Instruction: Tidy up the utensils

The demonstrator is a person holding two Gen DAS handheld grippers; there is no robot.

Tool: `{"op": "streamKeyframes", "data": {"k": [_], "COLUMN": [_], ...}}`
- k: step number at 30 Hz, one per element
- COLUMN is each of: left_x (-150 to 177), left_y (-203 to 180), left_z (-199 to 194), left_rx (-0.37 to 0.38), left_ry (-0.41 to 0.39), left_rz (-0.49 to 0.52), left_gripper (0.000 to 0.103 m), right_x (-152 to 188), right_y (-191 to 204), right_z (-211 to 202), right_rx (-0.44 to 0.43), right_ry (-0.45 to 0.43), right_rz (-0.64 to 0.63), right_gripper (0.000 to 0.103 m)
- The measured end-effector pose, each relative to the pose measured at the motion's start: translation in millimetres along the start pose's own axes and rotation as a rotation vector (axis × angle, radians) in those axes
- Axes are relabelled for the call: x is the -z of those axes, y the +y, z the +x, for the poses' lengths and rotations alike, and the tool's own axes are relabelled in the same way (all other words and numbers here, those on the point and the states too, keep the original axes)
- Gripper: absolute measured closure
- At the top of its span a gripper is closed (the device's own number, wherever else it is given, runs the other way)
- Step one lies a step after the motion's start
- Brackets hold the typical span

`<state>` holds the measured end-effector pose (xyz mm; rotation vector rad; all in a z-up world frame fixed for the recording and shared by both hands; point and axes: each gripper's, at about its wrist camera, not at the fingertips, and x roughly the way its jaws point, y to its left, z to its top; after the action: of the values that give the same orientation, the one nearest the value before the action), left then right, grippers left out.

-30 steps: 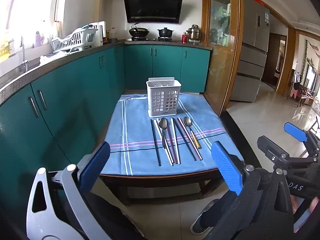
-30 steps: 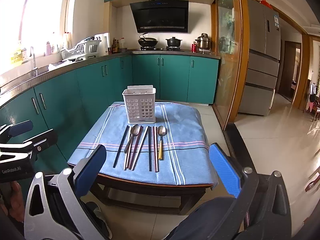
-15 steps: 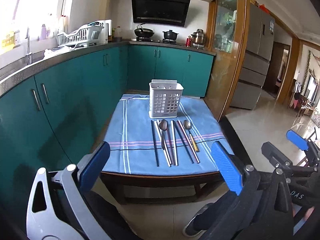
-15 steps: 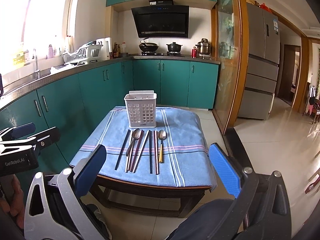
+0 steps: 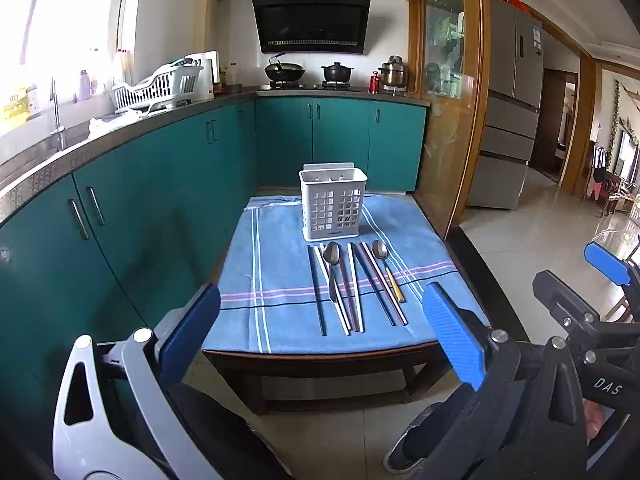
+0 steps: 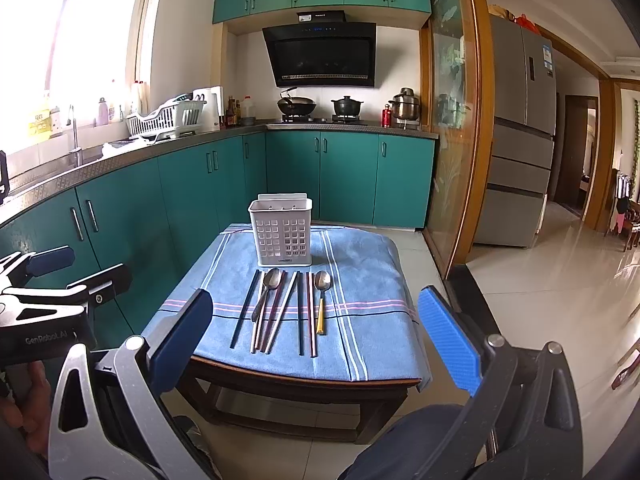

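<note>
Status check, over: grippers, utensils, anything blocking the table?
Left gripper open, empty; right gripper open, empty. Spoons and chopsticks lie on the cloth; holder behind them. Nothing in the way.

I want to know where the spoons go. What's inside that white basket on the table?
Through the holes of the white basket only its far wall shows, and no handles stick up above the rim. Its floor is hidden by the walls. The spoons and chopsticks lie on the blue cloth.
</note>
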<state>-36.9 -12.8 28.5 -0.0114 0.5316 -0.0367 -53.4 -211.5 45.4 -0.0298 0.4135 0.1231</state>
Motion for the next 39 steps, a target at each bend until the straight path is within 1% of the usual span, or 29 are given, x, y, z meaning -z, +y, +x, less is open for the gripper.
{"op": "streamKeyframes", "data": {"k": [9, 20, 26, 30, 33, 35, 37, 39], "left_x": [3.2, 4.6, 2.5, 3.6, 6.4, 7.8, 8.9, 10.0], "left_y": [-1.5, -2.7, 0.1, 5.5, 10.0, 9.3, 4.6, 2.2], "left_z": [8.7, 29.3, 40.7, 53.4, 66.8, 77.6, 90.1, 99.2], "left_rx": [-0.001, -0.003, 0.017, 0.055, 0.062, 0.043, -0.018, -0.034], "left_ry": [0.017, 0.053, 0.056, 0.056, 0.077, 0.101, 0.127, 0.138], "left_rz": [0.004, 0.004, -0.001, -0.028, -0.042, -0.021, 0.018, 0.048], "left_gripper": [0.003, 0.003, 0.003, 0.003, 0.003, 0.003, 0.003, 0.003], "right_x": [7.7, 12.1, 14.6, 18.9, 23.5, 25.8, 28.5, 28.3], "right_y": [-4.1, -11.8, -14.2, -20.1, -22.9, -23.2, -22.5, -22.2], "right_z": [6.7, 20.7, 33.8, 45.7, 55.0, 62.7, 71.3, 78.3], "right_rx": [-0.011, -0.027, -0.037, -0.068, -0.073, -0.064, -0.052, -0.057], "right_ry": [0.014, 0.039, 0.048, 0.048, 0.046, 0.054, 0.061, 0.068], "right_rz": [0.009, 0.018, 0.027, 0.057, 0.059, 0.044, 0.033, 0.034], "right_gripper": [0.003, 0.003, 0.003, 0.003, 0.003, 0.003, 0.003, 0.003]}}
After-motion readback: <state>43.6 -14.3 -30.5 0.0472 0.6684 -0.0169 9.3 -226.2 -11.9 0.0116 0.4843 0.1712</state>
